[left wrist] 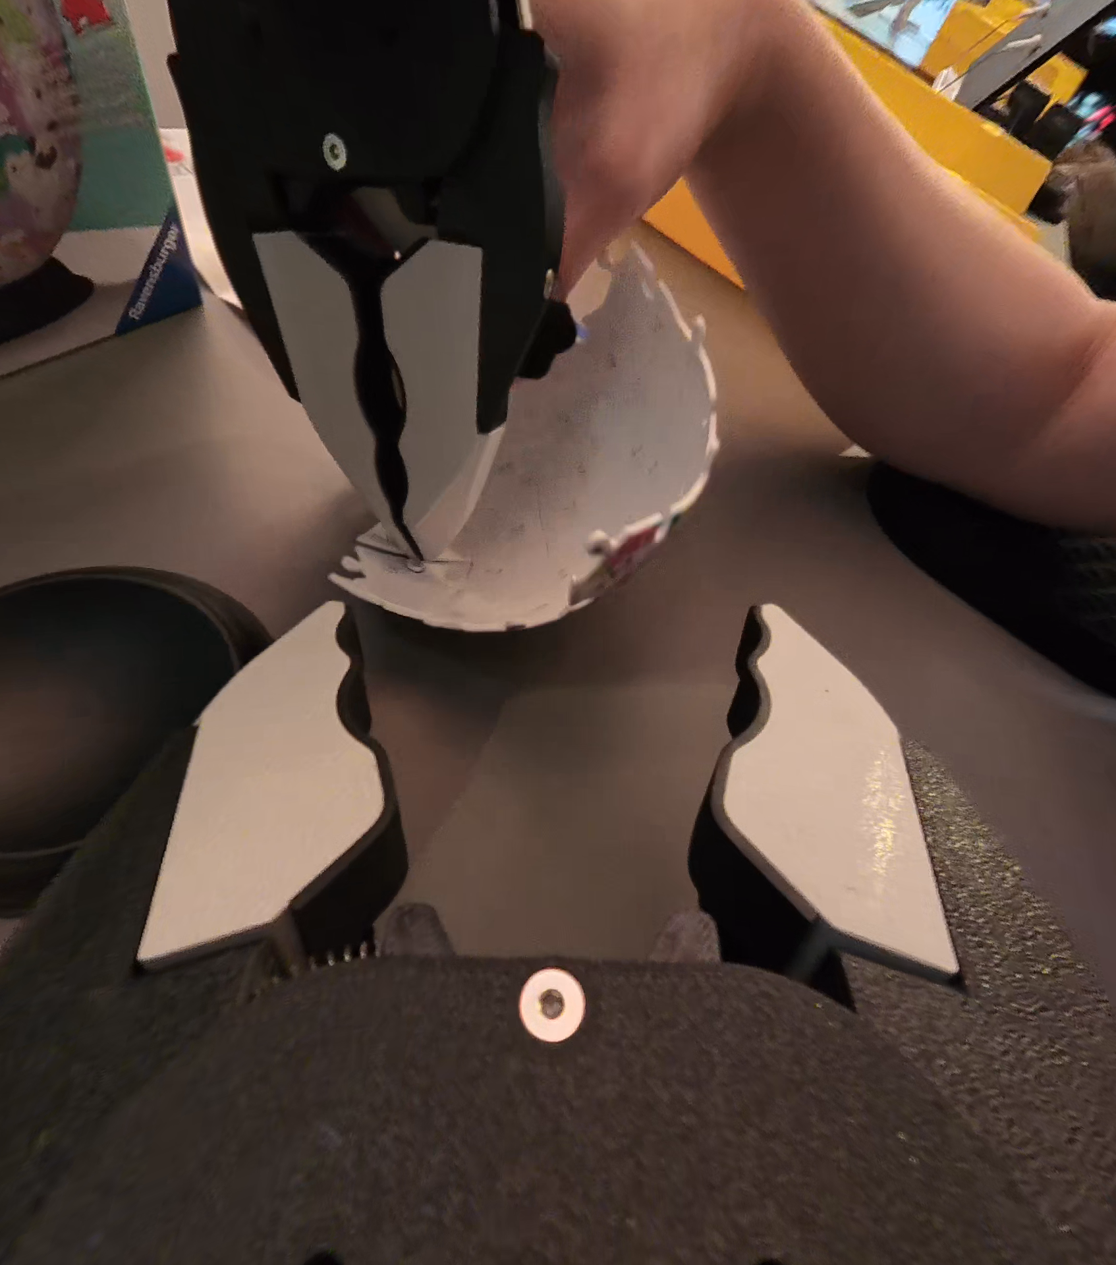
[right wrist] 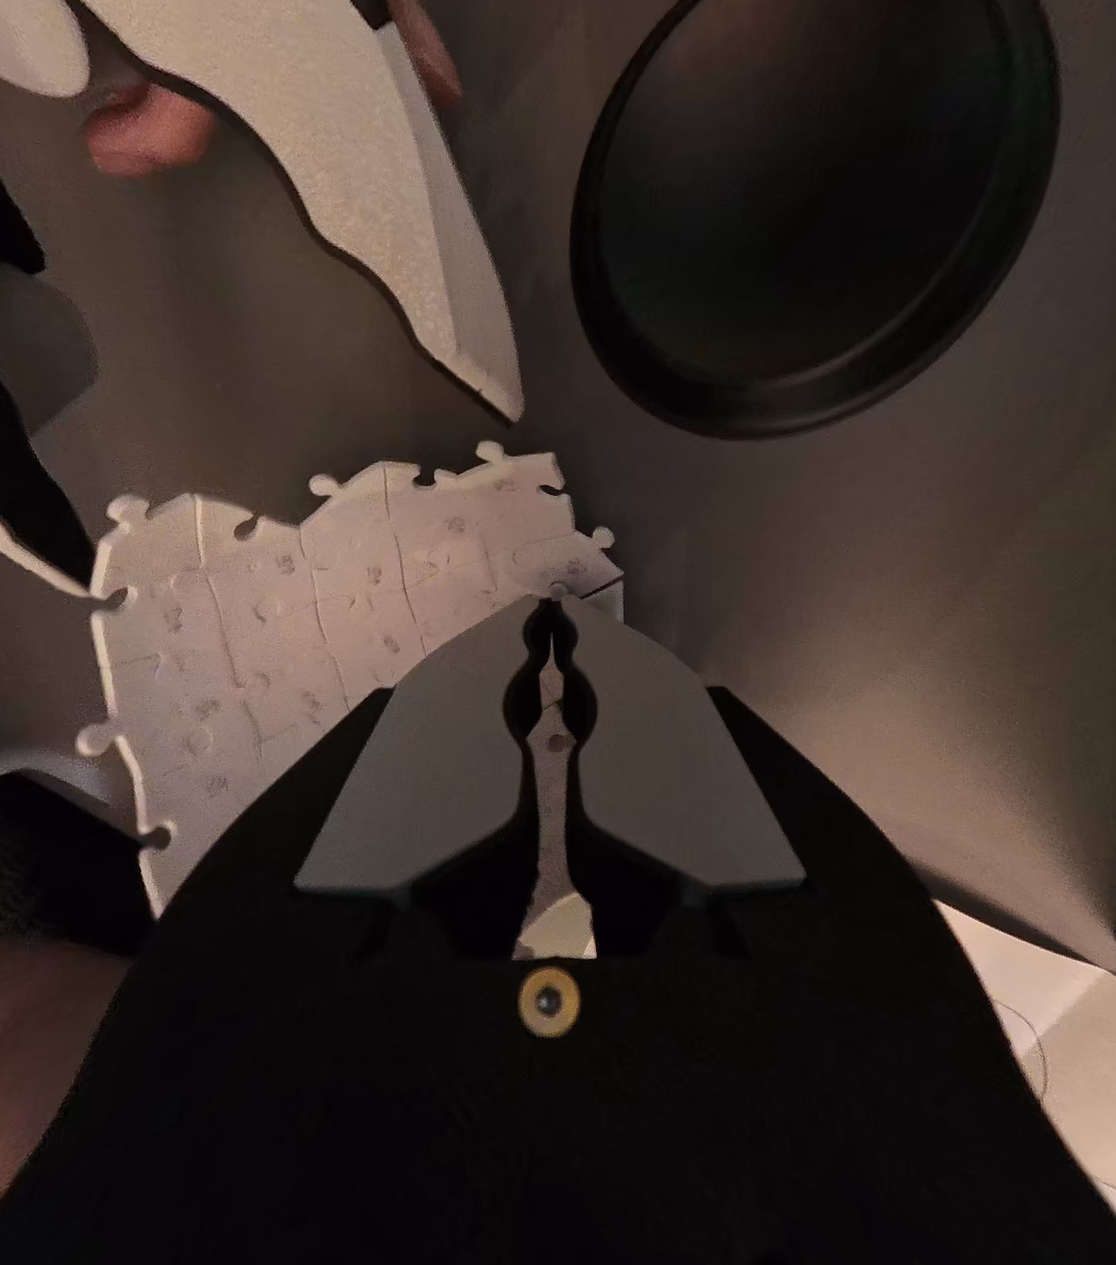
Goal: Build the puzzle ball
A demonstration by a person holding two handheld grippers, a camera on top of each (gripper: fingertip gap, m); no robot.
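- Nearest in the left wrist view, the left gripper [left wrist: 552,691] hangs with its jaws spread wide and nothing between them, just short of the puzzle shell.
- The puzzle shell [left wrist: 582,479], a part-built bowl of curved white pieces with a jagged rim, sits on the grey counter [left wrist: 131,479], well in from its edges, apparently propped on a low dark base.
- The right gripper [right wrist: 552,606] comes down from above, jaws closed to a thin slit at the shell's near rim; it seems to pinch a puzzle piece [right wrist: 552,808] edge-on, though the hold is hard to confirm.
- Judgement: the shell looks light, thin and stiff, held together only by interlocking tabs, so hard pressure could pop seams or tip it. Best to hold it at a finished stretch of rim and press new pieces gently.
- To the left lies a black ring stand [left wrist: 62,725].
- Farthest, at the counter's back left, stands the puzzle box [left wrist: 124,157].
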